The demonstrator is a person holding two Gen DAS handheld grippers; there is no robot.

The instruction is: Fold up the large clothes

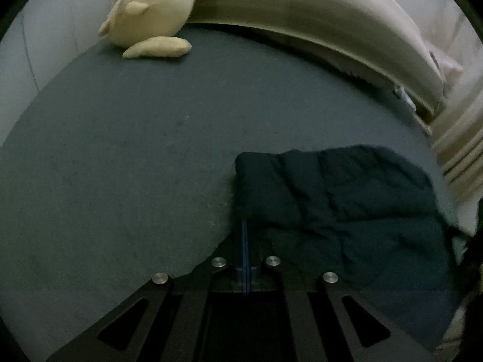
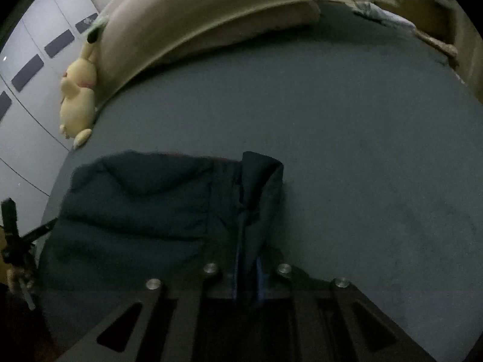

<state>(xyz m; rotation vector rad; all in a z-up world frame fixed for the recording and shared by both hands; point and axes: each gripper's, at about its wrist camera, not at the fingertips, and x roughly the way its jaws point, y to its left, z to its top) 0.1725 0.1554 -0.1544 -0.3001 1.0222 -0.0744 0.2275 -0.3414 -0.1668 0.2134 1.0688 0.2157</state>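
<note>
A dark navy padded garment (image 1: 341, 211) lies on a grey bed sheet (image 1: 120, 150), partly folded. My left gripper (image 1: 245, 226) is shut on the garment's left edge, its blue-lined fingers pressed together. In the right wrist view the same garment (image 2: 145, 211) spreads to the left. My right gripper (image 2: 246, 241) is shut on its right edge, where a fold of fabric stands up between the fingers. The left gripper shows at the far left of the right wrist view (image 2: 18, 241).
A yellow plush toy (image 1: 151, 15) lies at the head of the bed, also in the right wrist view (image 2: 78, 96). A beige padded headboard (image 1: 317, 24) curves along the far side. White wardrobe doors (image 2: 36, 60) stand left. Grey sheet (image 2: 362, 150) stretches right.
</note>
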